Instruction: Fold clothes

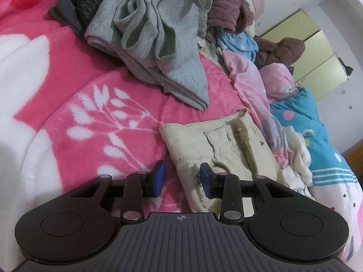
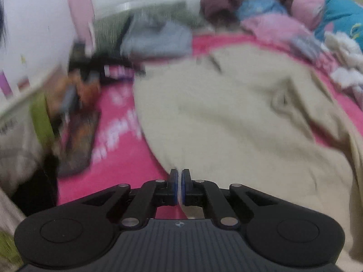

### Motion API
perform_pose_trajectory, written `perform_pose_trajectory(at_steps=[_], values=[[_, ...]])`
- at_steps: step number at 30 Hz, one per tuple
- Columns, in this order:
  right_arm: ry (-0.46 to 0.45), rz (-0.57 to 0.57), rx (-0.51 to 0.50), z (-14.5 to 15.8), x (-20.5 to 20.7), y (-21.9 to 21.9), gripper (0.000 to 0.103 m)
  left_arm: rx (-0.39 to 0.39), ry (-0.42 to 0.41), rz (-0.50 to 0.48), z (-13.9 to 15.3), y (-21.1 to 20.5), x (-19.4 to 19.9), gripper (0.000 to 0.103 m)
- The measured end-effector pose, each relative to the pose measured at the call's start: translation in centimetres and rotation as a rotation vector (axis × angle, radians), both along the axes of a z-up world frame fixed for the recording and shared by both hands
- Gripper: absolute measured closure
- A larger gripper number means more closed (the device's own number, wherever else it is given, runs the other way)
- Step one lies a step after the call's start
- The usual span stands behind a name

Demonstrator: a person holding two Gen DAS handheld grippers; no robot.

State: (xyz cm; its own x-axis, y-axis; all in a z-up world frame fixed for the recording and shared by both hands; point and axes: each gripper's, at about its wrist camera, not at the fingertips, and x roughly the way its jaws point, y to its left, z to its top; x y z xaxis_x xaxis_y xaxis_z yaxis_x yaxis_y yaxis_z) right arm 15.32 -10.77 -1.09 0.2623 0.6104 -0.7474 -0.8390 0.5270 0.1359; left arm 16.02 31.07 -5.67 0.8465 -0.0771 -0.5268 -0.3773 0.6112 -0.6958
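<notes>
Folded beige trousers [image 1: 217, 142] lie on the pink flowered blanket [image 1: 68, 113]. My left gripper [image 1: 182, 179] hovers low over their near left corner and is open; its blue pads [image 1: 159, 176] stand apart, with only blanket and the trousers' edge showing below the gap. The right wrist view is blurred. There the beige trousers [image 2: 226, 124] spread wide across the blanket [image 2: 122, 158], and my right gripper [image 2: 179, 187] is shut at their near edge, with a thin pale strip of the cloth pinched between the pads.
A crumpled grey garment [image 1: 158, 34] lies beyond the trousers, with dark clothes [image 1: 74, 6] behind it. Brown, blue and pink clothes [image 1: 245, 45] and a teal quilt [image 1: 317, 136] are heaped along the right. A blurred dark object [image 2: 77, 136] lies at the left.
</notes>
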Motion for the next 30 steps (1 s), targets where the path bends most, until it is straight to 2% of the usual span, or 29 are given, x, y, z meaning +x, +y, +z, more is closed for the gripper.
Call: perform_pose_trajectory(at_steps=[4,10,12,14,18,21,23,26,28,30], values=[[-0.051,0.04,-0.085,-0.4,-1.6,1.5,0.098,0.003,0.001,0.0,0.0,-0.1,-0.1,0.069],[-0.113,0.13,-0.046,1.4,-3.5,3.3,0.096,-0.004,0.001,-0.002,-0.1,0.1,0.0,0.069],[-0.143,0.153,-0.036,1.5,-4.1,4.5,0.092,-0.002,0.002,-0.006,0.0,0.1,0.0,0.069],[-0.175,0.159,-0.024,1.2,-4.2,5.8,0.083,0.0,0.003,-0.011,0.0,0.1,0.0,0.069],[-0.214,0.162,-0.005,-0.1,-3.8,8.5,0.077,-0.011,0.001,-0.016,0.0,0.3,-0.4,0.069],[-0.255,0.159,-0.03,-1.4,-3.6,10.3,0.072,-0.04,-0.01,-0.024,-0.1,0.7,-0.6,0.069],[-0.288,0.15,-0.056,-2.2,-3.5,11.2,0.062,-0.063,-0.02,-0.032,-0.1,1.0,-0.8,0.069],[-0.327,0.146,-0.074,-3.0,-3.5,11.8,0.062,-0.102,-0.038,-0.04,-0.2,1.6,-1.1,0.069],[-0.344,0.116,-0.076,-3.1,-3.4,11.8,0.066,-0.129,-0.05,-0.038,-0.4,2.1,-1.5,0.069],[-0.358,0.066,-0.065,-2.7,-3.2,11.4,0.079,-0.148,-0.058,-0.035,-0.5,2.5,-1.8,0.069]])
